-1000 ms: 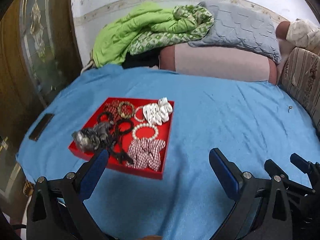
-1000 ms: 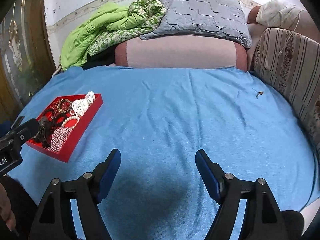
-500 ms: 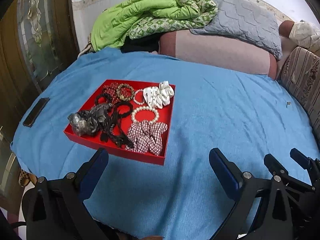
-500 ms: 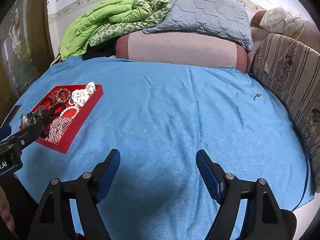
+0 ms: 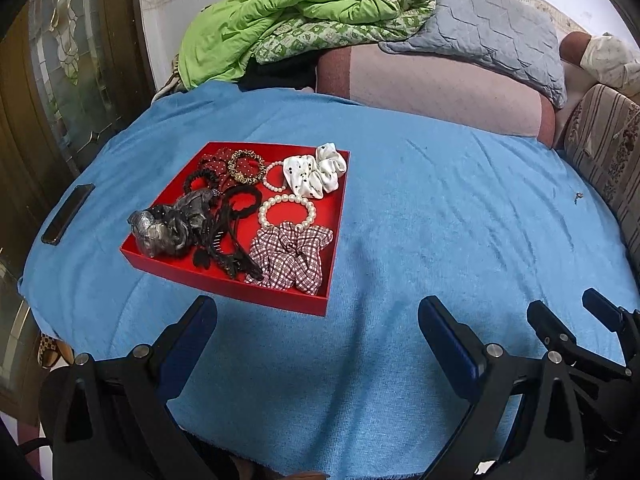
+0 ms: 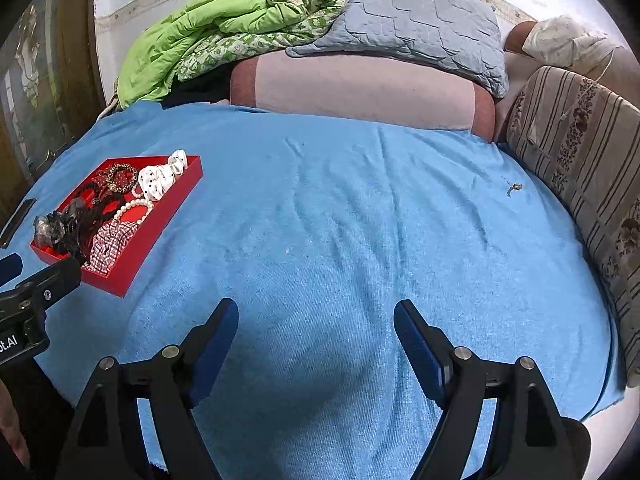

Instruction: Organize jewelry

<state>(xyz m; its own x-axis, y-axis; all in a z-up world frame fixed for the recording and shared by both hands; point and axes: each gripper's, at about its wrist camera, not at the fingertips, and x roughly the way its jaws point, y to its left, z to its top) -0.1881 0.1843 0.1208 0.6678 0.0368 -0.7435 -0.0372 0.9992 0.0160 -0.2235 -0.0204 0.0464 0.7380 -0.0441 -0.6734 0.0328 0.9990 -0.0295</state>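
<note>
Left wrist view
Your left gripper (image 5: pixel 318 326): jaws wide apart, nothing between them, hanging over the near edge of the blue bedspread (image 5: pixel 440 216).
Red tray (image 5: pixel 224 286): lies on the bedspread toward its left edge, just beyond your left fingertip.
Tray, far side: a white dotted scrunchie (image 5: pixel 316 170) at the far right corner; a gold-and-black scrunchie (image 5: pixel 247 166) and a dark red dotted one (image 5: pixel 214 164) to its left; a small pearl bracelet (image 5: pixel 274 178) between them.
Tray, middle: a larger pearl bracelet (image 5: pixel 287 210); black hair ties and clips (image 5: pixel 228 232) tangled to its left.
Tray, near side: a red checked scrunchie (image 5: pixel 292 256) at the near right corner; a grey shiny scrunchie (image 5: pixel 172 224) spilling over the left wall.
Phone (image 5: pixel 68 213): dark, flat on the bedspread at its left edge, apart from the tray.
Your right gripper (image 5: pixel 568 332): seen at the lower right over the near edge.

Right wrist view
Your right gripper (image 6: pixel 316 330): jaws wide, empty, over bare bedspread (image 6: pixel 360 220) near its near edge.
Red tray (image 6: pixel 132 276): far to the left, well apart from your right fingers; the same contents show, smaller.
Your left gripper (image 6: pixel 40 284): its black tip overlaps the tray's near corner in this view.
Small metal item (image 6: pixel 513 188): lies alone near the right edge; too small to identify.
Far edge: a pink bolster (image 6: pixel 360 88), a grey quilted pillow (image 6: pixel 412 20) and a green quilt (image 6: pixel 208 28) piled together.
</note>
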